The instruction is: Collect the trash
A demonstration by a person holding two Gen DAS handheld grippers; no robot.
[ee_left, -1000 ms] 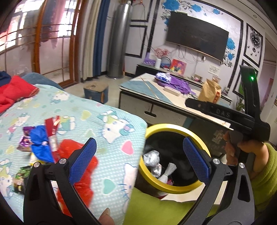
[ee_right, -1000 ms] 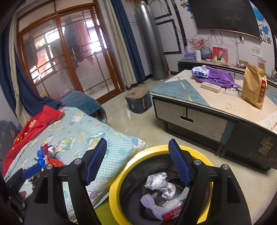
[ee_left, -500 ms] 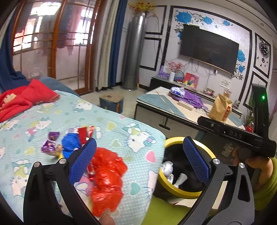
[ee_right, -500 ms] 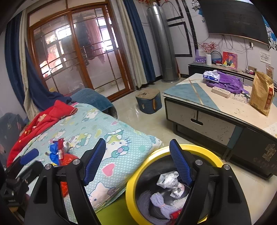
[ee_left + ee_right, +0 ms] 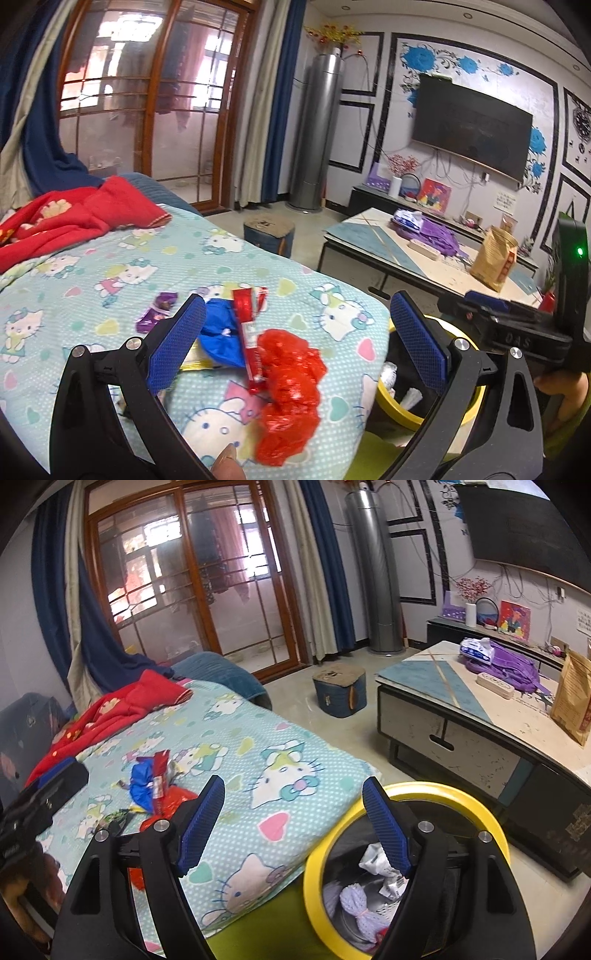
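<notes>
Both tongs stand wide and empty. The left gripper (image 5: 295, 332) frames the litter heap on the patterned quilt (image 5: 110, 266): a red plastic bag (image 5: 291, 384) at centre, a blue wrapper (image 5: 218, 332) at 10 o'clock. The right gripper (image 5: 293, 823) hovers with the yellow-rimmed bin (image 5: 491, 819) at its 4 o'clock, probably freed for another pickup.

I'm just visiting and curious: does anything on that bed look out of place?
Yes. A small heap of litter sits on the cartoon-cat blanket: a crumpled red plastic bag, a blue wrapper, a long red wrapper and a purple one. It belongs in the yellow-rimmed bin beside the bed, which already holds some trash.
</notes>
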